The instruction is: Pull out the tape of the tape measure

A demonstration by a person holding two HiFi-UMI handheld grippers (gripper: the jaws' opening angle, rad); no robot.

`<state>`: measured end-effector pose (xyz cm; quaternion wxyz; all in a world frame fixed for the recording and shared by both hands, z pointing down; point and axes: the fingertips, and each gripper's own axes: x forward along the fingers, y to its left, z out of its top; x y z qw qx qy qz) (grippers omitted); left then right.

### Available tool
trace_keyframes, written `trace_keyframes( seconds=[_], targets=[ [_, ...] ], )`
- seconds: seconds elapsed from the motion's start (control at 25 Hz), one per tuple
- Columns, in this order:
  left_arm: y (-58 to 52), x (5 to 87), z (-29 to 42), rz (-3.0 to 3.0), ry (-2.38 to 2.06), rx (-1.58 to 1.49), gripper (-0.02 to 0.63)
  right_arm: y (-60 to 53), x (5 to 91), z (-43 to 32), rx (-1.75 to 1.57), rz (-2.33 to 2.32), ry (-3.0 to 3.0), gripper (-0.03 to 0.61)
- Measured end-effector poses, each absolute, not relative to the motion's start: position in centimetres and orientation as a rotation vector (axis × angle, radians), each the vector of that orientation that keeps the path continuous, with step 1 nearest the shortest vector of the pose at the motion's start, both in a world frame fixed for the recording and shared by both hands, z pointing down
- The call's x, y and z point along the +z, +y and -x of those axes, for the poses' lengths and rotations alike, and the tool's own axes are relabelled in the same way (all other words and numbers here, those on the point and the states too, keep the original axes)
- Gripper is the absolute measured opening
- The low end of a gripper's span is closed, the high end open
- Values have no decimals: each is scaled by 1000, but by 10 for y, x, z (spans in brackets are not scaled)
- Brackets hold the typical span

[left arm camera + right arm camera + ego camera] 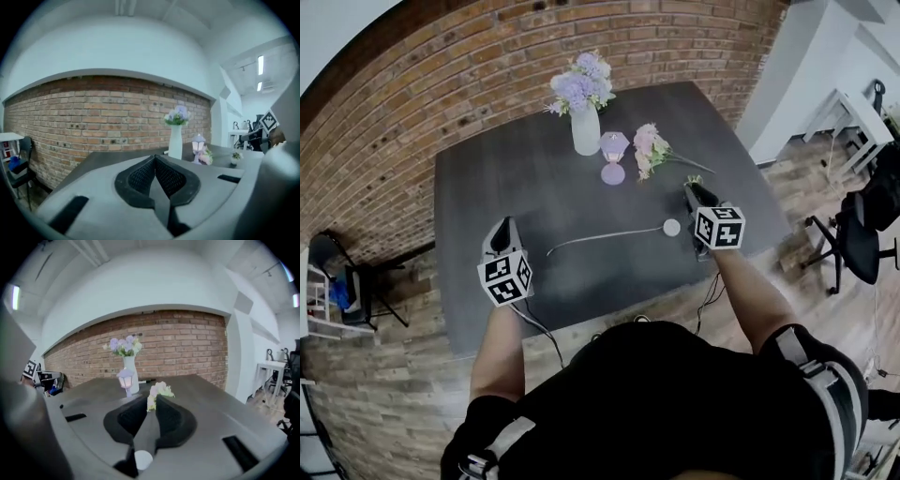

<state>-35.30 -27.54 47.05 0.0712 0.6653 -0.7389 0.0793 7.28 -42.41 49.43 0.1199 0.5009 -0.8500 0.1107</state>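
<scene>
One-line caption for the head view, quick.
Left gripper and right gripper flank the tape measure, its tape pulled out across the dark table.

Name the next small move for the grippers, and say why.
Probably just lift the right gripper clear. The tape already lies drawn out leftward across the table from its white case, and nothing holds it: the right gripper's fingers stand narrowly apart with nothing between them, and the left gripper is shut, apart from the tape's free end.
</scene>
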Motion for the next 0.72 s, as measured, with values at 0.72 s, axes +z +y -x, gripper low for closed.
trace_keyframes(
  seconds=[0.72],
  targets=[
    [-279,382,329,-2420,-2111,42,8,-399,396,-84,35,-1685,-2484,-5]
  ],
)
